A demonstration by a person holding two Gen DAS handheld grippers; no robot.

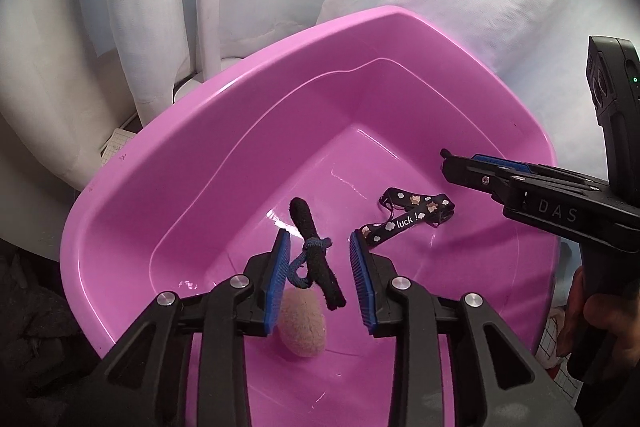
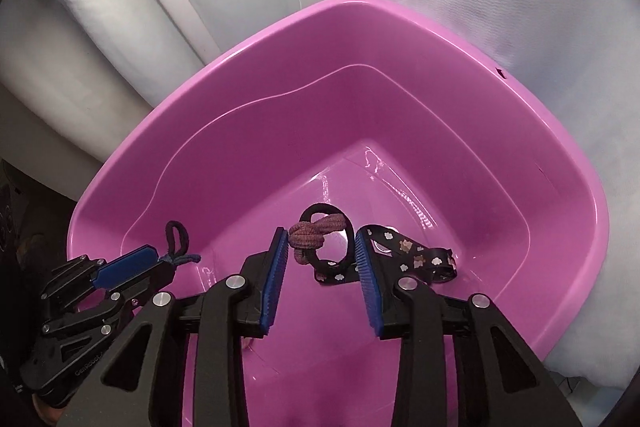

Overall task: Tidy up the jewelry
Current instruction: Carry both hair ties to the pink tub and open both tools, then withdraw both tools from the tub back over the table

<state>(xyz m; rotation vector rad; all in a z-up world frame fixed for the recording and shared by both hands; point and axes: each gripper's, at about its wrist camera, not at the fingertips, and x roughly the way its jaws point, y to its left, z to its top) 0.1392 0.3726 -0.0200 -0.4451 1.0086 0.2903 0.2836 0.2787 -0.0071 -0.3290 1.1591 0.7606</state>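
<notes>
A pink plastic basin (image 1: 168, 163) holds hair accessories. In the left wrist view my left gripper (image 1: 318, 245) is open over the basin floor, with a black fuzzy hair tie knotted in dark blue (image 1: 316, 255) lying between its blue pads. A beige fuzzy piece (image 1: 302, 327) lies below it. A black "luck!" patterned band (image 1: 404, 219) lies to the right. My right gripper (image 2: 322, 243) is open above a black ring tie with a pink-brown knot (image 2: 316, 233) and the patterned band (image 2: 412, 251). It shows side-on in the left wrist view (image 1: 452, 163).
White fabric (image 1: 460, 7) and pale folds surround the basin (image 2: 560, 155) at the back and right. Dark clutter (image 1: 32, 327) lies at the lower left. My left gripper appears at the left of the right wrist view (image 2: 160, 259).
</notes>
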